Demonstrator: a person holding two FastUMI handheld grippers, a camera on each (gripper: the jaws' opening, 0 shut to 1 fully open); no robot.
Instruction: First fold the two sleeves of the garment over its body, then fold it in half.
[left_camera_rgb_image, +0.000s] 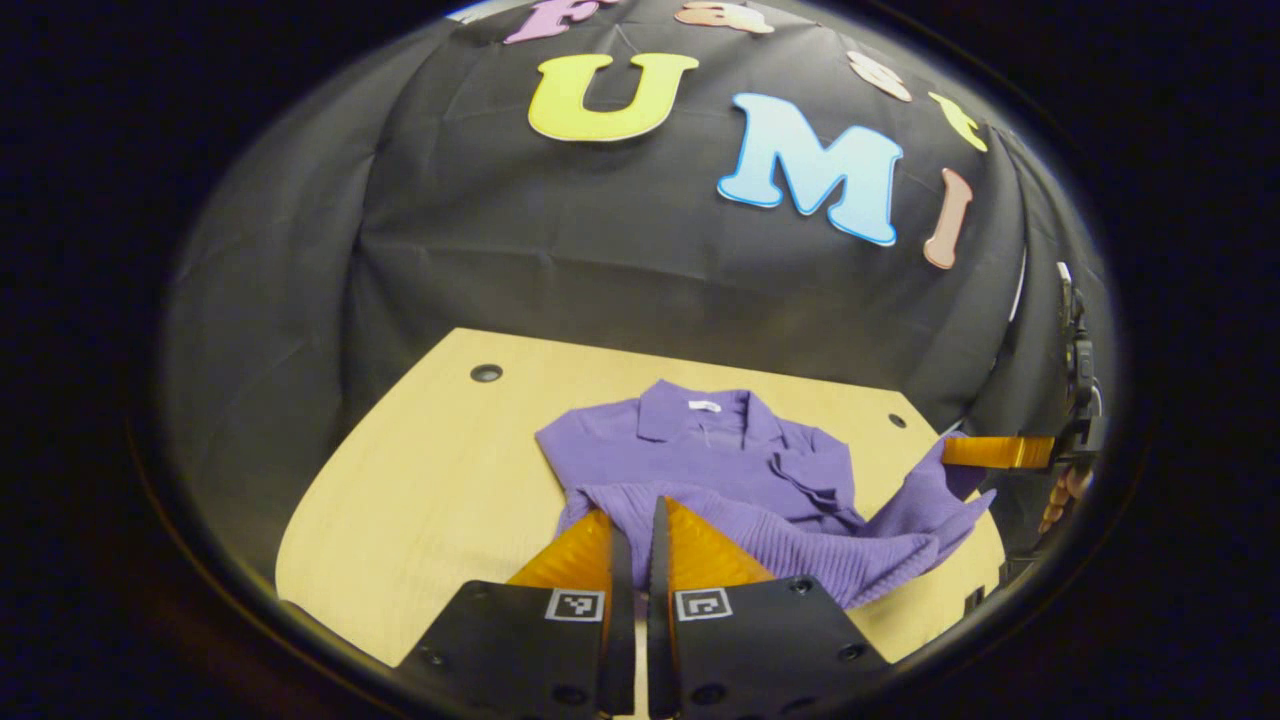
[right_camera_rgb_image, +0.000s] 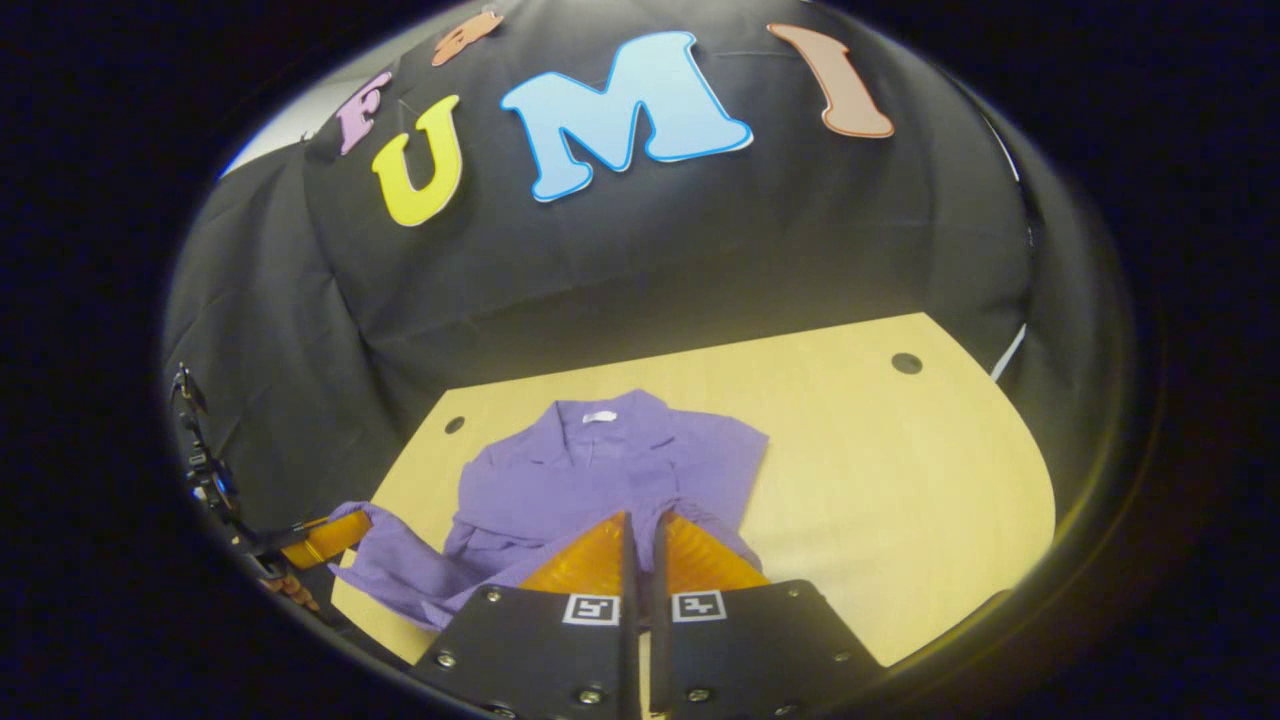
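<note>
As left gripper (left_camera_rgb_image: 640, 520) and right gripper (right_camera_rgb_image: 642, 525) pinch garment (left_camera_rgb_image: 700, 450), neck label (left_camera_rgb_image: 704, 405) illegible

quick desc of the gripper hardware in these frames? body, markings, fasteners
Left gripper and right gripper look alike: two wedge-shaped fingers that taper forward, mounted on flat black carriage plates. Each plate carries a small square black-and-white fiducial tag near its inner edge, plus round screw heads along the edges. No cables or sleeves visible at either one.
</note>
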